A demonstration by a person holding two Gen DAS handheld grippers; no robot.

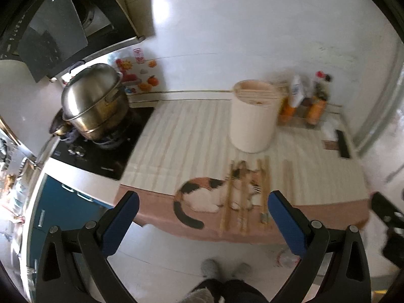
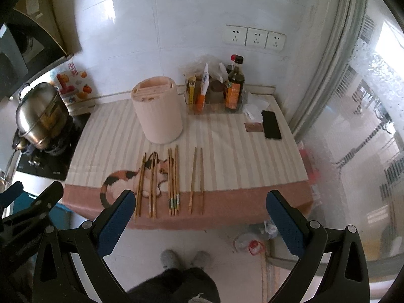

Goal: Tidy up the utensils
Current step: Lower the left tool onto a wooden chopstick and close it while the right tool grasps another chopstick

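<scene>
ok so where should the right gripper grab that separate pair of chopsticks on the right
Grip the pair of chopsticks near its front ends, which overhang the pink border at the table edge, coming from above with the right gripper. They lie flat, slightly apart, so the fingers should straddle both and squeeze them together.

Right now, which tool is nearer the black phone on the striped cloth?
Right. The right tool hangs off the table's front edge, the black phone ahead to its right; the left tool sits further left, toward the stove.
</scene>
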